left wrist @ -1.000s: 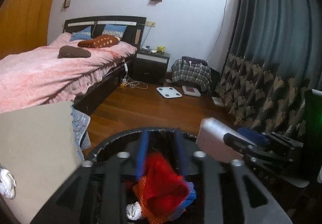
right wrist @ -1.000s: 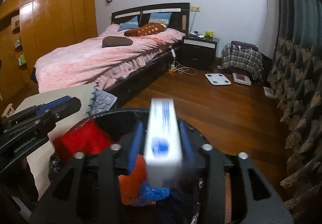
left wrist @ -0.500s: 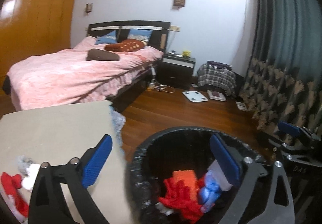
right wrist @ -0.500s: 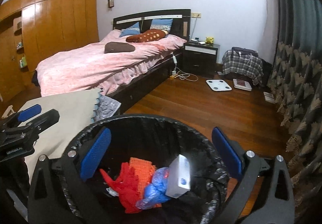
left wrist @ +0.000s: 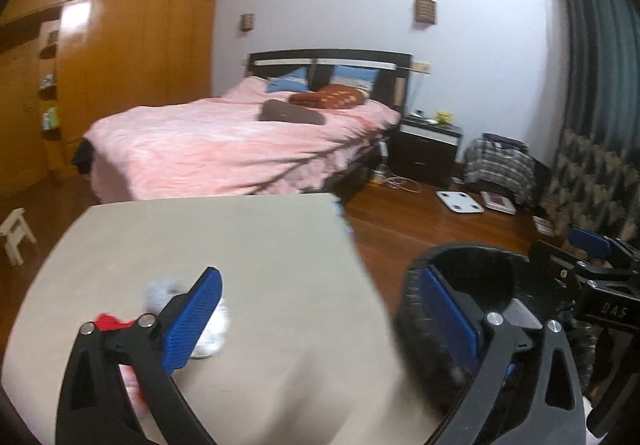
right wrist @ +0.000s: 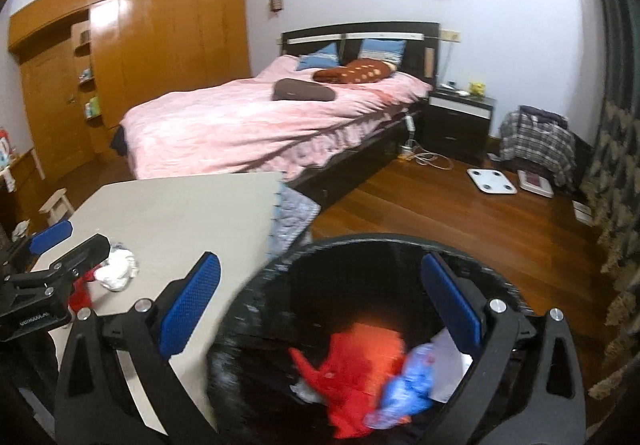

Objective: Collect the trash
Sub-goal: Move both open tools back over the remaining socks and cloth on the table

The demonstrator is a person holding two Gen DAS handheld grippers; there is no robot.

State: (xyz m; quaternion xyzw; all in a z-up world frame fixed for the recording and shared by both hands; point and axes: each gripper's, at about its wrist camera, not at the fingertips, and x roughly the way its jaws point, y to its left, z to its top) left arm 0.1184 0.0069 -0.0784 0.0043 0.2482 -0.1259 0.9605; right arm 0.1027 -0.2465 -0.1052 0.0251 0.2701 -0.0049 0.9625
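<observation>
A: Left gripper point(left wrist: 324, 319)?
B: Spread wide, holding nothing. White crumpled tissue point(left wrist: 212, 329) and red scrap point(left wrist: 108, 323) on the beige table point(left wrist: 248, 245), just behind its left finger.

A: Right gripper point(right wrist: 320, 305)?
B: Equally wide, empty, above the black bin point(right wrist: 360, 257). Red, orange, blue and white trash point(right wrist: 360, 365) inside, between the fingers.

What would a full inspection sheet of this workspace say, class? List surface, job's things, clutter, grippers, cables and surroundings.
Surface: beige table, mostly bare.
Job's things: black bin beside the table holds red trash, a blue wrapper and a white box; white tissue and a red scrap remain on the table.
Clutter: nothing seen beyond the trash.
Grippers: left gripper open, empty; right gripper open, empty.
Cables: white cords on the floor by the nightstand.
Surroundings: pink bed, wooden wardrobe, curtain.
</observation>
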